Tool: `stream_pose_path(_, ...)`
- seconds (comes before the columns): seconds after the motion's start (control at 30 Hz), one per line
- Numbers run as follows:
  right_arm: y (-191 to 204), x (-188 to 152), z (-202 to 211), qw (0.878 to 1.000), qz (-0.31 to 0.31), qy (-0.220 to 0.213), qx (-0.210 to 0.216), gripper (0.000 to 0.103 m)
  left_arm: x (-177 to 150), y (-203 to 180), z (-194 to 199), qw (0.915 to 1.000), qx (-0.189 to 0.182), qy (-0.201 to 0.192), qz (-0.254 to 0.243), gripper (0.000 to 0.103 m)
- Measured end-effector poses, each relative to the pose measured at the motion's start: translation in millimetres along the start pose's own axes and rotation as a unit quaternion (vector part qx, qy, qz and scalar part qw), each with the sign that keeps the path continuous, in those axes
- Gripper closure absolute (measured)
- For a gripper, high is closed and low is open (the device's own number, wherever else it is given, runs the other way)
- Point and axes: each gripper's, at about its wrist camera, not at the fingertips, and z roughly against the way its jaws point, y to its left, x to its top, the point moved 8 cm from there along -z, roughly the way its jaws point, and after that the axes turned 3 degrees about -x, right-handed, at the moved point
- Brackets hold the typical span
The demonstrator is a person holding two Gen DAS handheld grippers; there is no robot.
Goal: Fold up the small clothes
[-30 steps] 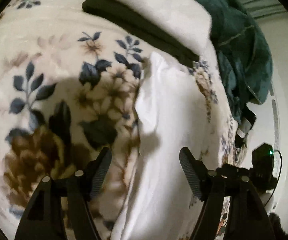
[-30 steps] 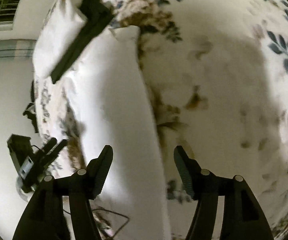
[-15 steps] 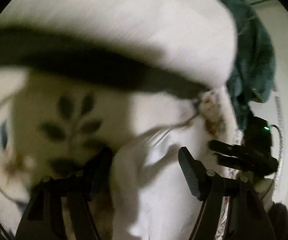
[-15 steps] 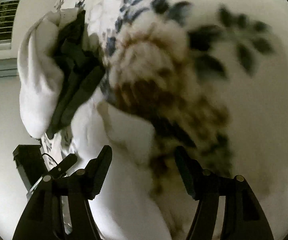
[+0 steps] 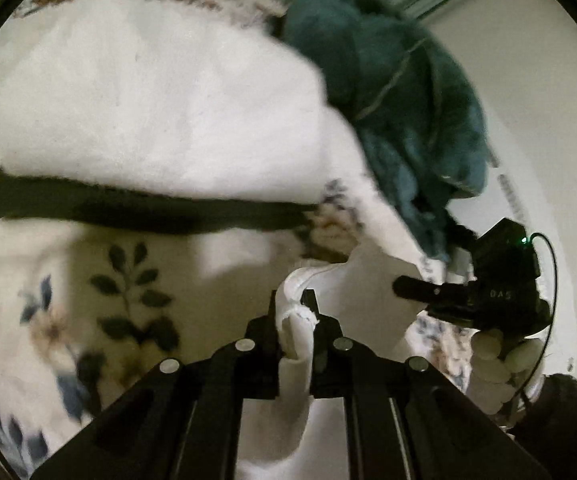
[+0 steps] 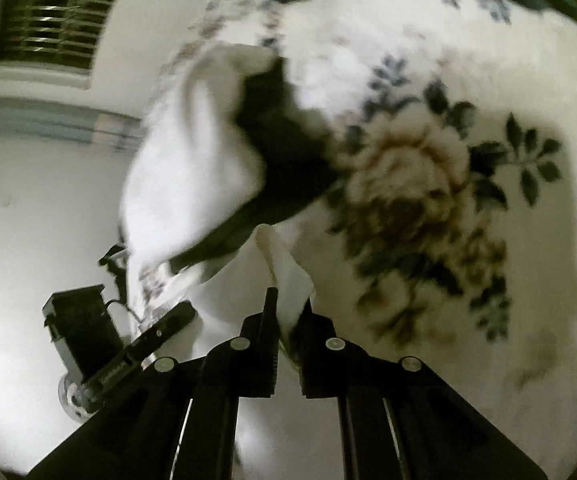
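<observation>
A white garment (image 5: 352, 292) lies on the floral blanket (image 5: 128, 280). My left gripper (image 5: 294, 312) is shut on a bunched edge of it. My right gripper (image 6: 288, 300) is shut on another corner of the white garment (image 6: 284, 276). The right gripper also shows in the left wrist view (image 5: 428, 292), at the garment's right side. The left gripper shows in the right wrist view (image 6: 160, 332), low on the left. Beyond lie a folded white cloth (image 5: 160, 112) on a folded dark cloth (image 5: 148, 208).
A crumpled teal garment (image 5: 400, 92) lies at the blanket's far right edge. The folded stack shows in the right wrist view (image 6: 192, 160). A pale wall with a vent (image 6: 48, 28) is to the left. The blanket's edge drops off near the grippers.
Both grippers moved forward to the far end of the white garment and shut on it. One second ago both were open above it.
</observation>
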Motion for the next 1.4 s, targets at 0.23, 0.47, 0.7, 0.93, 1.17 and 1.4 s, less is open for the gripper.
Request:
stream_pose_path(0.23,4,-121,72,0.997,0.065,0.037,0.008,0.094,-105,-47,61,0.9982,-0.039,0.044,0.01,0.087)
stream_pose_path(0.47,-46,-232,92,0.992,0.007,0.129,-0.001,0.045,-213,0,109,0.9847,0.005,0.095,0.146,0.044)
stream_pose_path(0.7,-84,-200,79,0.992,-0.093,0.056,-0.061,0.044,-179,18,86,0.982,0.084,0.059,0.158,0.044)
stream_pose_path(0.93,-80,-183,8,0.974,-0.03,0.069,-0.212,0.044,-199,37,16,0.9645,0.221,0.141,0.034,0.043)
stream_pose_path(1.17,-90,-207,13,0.977,-0.065,0.08,-0.188,0.044,-192,30,39,0.975,0.166,0.114,0.094,0.043)
stream_pose_path(1.4,-62,-271,92,0.985,-0.073,0.087,-0.128,0.044,-213,-33,127,0.9806,0.16,0.058,0.097,0.015)
